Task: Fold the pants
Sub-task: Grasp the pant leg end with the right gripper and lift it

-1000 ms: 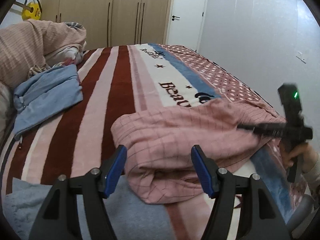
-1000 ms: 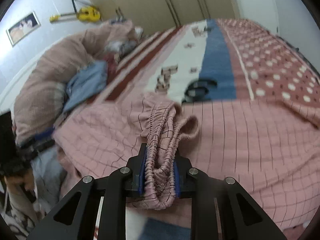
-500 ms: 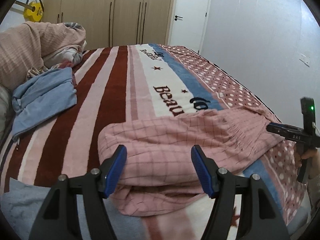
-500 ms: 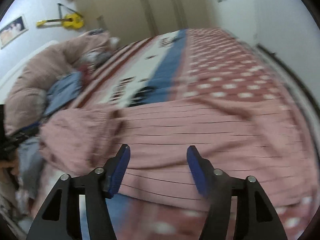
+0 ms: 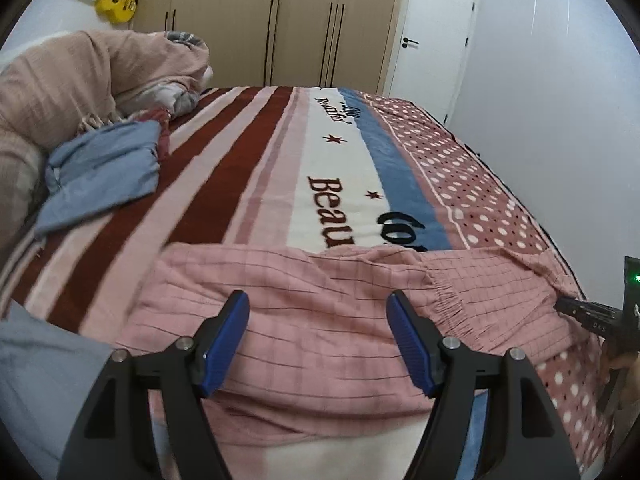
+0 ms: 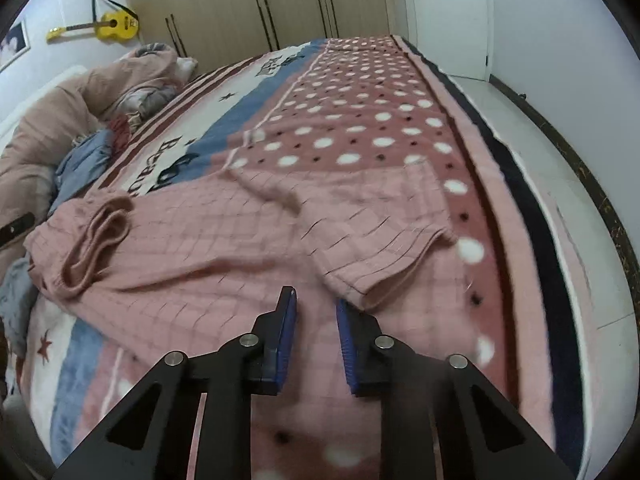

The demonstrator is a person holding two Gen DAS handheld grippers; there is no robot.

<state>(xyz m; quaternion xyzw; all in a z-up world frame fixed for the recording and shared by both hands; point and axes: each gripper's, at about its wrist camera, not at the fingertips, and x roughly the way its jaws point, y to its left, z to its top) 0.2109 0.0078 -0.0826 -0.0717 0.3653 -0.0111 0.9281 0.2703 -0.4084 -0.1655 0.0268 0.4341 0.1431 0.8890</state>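
Released from the right gripper [image 6: 316,320], now closing empty, the pants [image 6: 240,240] are lying half-spread ahead; the left gripper [image 5: 318,338] is hovering open, folding still remaining.

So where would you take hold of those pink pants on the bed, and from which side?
Probably the leg cuffs of the pink pants: they lie stacked, edge slightly lifted, on the dotted part of the blanket near the bed's side. Come in low from that side, sliding under both layers.
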